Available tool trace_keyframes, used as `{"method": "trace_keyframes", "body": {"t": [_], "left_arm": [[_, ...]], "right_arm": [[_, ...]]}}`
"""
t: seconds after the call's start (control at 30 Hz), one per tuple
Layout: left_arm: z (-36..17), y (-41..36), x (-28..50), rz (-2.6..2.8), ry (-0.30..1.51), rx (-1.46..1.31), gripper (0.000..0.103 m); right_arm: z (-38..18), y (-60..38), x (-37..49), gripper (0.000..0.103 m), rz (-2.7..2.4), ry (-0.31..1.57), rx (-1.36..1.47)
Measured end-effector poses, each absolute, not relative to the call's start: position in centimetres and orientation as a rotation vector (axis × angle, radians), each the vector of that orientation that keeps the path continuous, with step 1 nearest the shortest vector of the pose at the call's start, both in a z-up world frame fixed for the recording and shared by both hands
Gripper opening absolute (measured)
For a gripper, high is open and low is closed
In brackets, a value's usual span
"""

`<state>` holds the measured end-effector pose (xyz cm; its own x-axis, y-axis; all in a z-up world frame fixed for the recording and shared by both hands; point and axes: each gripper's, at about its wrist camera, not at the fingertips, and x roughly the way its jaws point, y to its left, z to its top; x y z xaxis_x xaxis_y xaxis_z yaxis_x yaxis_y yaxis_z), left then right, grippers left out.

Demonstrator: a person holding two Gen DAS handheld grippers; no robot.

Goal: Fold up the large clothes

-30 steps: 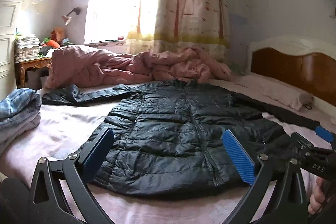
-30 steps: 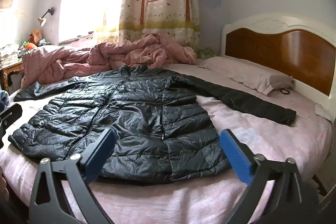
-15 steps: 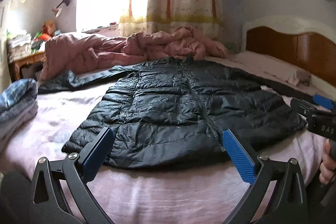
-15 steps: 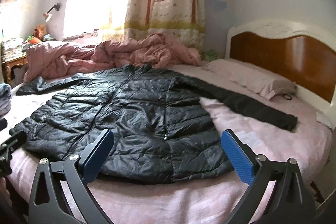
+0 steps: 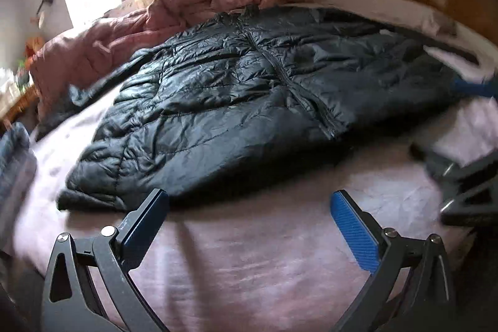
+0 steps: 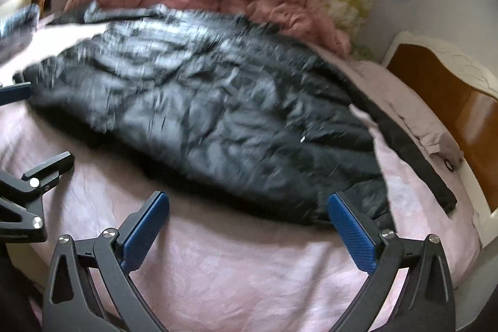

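A black quilted puffer jacket lies spread flat on the pink bed sheet, zipper up, hem towards me. My left gripper hovers open just short of the hem, nothing between its blue pads. In the right wrist view the same jacket is blurred by motion, and one sleeve stretches out to the right. My right gripper is open above the sheet near the hem's right corner, holding nothing. Each gripper shows at the edge of the other's view.
A crumpled pink duvet is heaped at the far side under the curtained window. A wooden headboard and a pillow lie to the right. Folded blue clothes sit at the left edge of the bed.
Both grippers have dropped lower and tilted down towards the hem, so the jacket fills more of each view. The right wrist view has swung to the right. Both stay open.
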<state>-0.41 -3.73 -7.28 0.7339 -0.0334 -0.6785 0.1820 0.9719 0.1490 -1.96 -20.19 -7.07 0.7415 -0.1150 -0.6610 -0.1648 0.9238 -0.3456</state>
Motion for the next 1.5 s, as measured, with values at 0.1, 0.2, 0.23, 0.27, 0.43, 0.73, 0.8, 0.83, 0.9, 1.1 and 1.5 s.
{"method": "trace_keyframes", "body": {"t": [0.1,0.2,0.23,0.27,0.43,0.73,0.8,0.83,0.9,1.1,1.5], "left_arm": [[-7.5,-3.2,0.6,-0.095,0.750,0.186,0.103],[-7.7,-1.7,2.7,-0.063,0.777,0.099,0.103],[-7.5,-1.2,3.0,-0.039,0.774,0.079,0.103],[-7.3,-0.8,3.3,-0.009,0.760,0.074,0.103],[-7.3,1.6,3.2,0.038,0.757,0.079,0.088],[-7.1,3.8,6.3,0.118,0.765,0.111,0.021],[-6.6,3.9,5.7,0.144,0.731,0.108,0.008],[-6.3,4.0,5.2,0.148,0.714,0.097,0.007],[-5.5,4.2,4.1,0.156,0.685,0.083,0.006],[-1.9,3.9,-0.4,0.167,0.596,0.111,0.005],[4.6,3.6,3.7,0.107,0.699,0.160,0.009]], "right_arm": [[-7.7,-20.5,-1.7,0.103,0.025,0.744,-0.390],[-7.5,-21.8,-1.0,0.103,-0.021,0.756,-0.344],[-7.5,-22.4,-0.7,0.103,-0.051,0.755,-0.344],[-7.5,-23.0,-0.4,0.103,-0.091,0.752,-0.345],[-6.7,-25.8,0.3,0.103,-0.268,0.720,-0.308],[-4.9,-29.7,1.0,0.066,-0.309,0.698,-0.187],[-5.0,-30.1,1.2,0.009,-0.312,0.708,-0.166],[-5.2,-30.0,1.2,0.008,-0.309,0.713,-0.150],[-4.9,-30.6,0.6,0.005,-0.302,0.696,-0.094],[-1.5,-30.1,-4.0,0.003,-0.326,0.604,-0.097],[5.3,-30.0,-4.4,0.003,-0.320,0.542,-0.113]]}}
